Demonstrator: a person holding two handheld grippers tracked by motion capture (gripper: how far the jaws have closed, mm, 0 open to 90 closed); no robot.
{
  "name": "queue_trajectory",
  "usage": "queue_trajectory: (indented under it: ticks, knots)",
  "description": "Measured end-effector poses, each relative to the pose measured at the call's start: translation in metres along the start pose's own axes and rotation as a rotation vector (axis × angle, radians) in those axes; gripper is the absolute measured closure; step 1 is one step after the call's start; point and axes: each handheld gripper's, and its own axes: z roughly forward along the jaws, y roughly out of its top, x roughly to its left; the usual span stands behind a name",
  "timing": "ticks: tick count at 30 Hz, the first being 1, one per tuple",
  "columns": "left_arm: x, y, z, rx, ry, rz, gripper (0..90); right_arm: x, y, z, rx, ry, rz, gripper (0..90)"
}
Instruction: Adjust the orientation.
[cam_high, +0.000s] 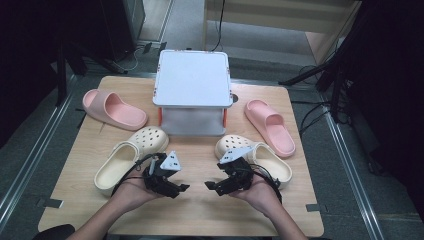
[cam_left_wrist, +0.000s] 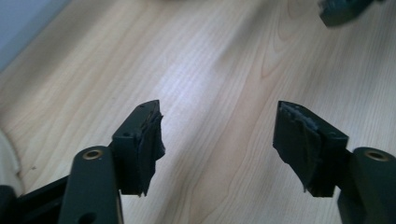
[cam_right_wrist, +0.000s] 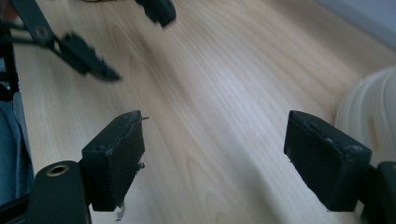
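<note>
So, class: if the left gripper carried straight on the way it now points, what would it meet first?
Probably the right gripper: the left gripper, jaws open and empty, points across bare table toward it, though depth is unclear.

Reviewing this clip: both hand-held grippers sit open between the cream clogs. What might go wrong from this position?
1. The right hand-held gripper has the right cream clog close beside its hand; a sideways move may nudge it.
2. The left hand-held gripper points at the right one with little gap, so they may collide.
3. The left cream clog lies angled, toe near the white shelf; a grab could push it against the shelf.
</note>
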Motion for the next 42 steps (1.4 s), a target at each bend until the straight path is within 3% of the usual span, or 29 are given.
queue_trajectory:
  ticks: [3,7,8,11,13,16,18,21,26,30,37,42]
  knots:
    - [0.002,0.001,-0.003,-0.006,-0.015,-0.046,37.7,0.002,-0.002,-0.004,-0.009,-0.003,-0.035,31.8]
    - [0.003,-0.003,-0.005,-0.015,-0.001,-0.041,38.9,-0.001,-0.001,-0.005,-0.006,-0.011,-0.019,41.4]
    - [0.004,-0.005,-0.006,-0.020,-0.007,-0.058,40.7,-0.004,0.000,-0.006,-0.022,-0.007,-0.006,46.6]
    - [0.007,-0.006,-0.010,-0.045,-0.030,-0.085,46.1,-0.006,0.002,-0.008,-0.061,0.011,0.010,47.9]
    - [0.007,-0.007,-0.012,-0.046,-0.028,-0.079,47.3,-0.006,0.003,-0.008,-0.072,0.019,-0.002,47.9]
    - [0.012,-0.006,-0.015,-0.050,-0.051,-0.110,47.2,-0.005,0.003,-0.006,-0.057,0.017,-0.012,48.0]
    - [0.013,-0.007,-0.015,-0.045,-0.045,-0.125,45.9,-0.005,0.002,-0.006,-0.042,0.006,-0.032,48.0]
    - [0.014,-0.007,-0.015,-0.043,-0.045,-0.120,45.2,-0.008,0.002,-0.007,-0.017,0.044,-0.026,47.9]
    - [0.013,-0.007,-0.016,-0.028,-0.050,-0.100,44.7,-0.005,0.002,-0.006,-0.005,0.022,-0.058,46.6]
    - [0.013,-0.007,-0.017,-0.010,-0.051,-0.110,44.6,-0.006,0.004,-0.008,-0.021,0.017,-0.060,45.9]
    - [0.013,-0.009,-0.027,-0.041,-0.057,-0.134,50.5,-0.011,0.008,-0.016,-0.054,0.019,-0.055,45.7]
    - [0.011,-0.019,-0.041,-0.071,-0.022,-0.152,50.8,-0.012,0.012,-0.018,-0.062,0.030,-0.054,47.0]
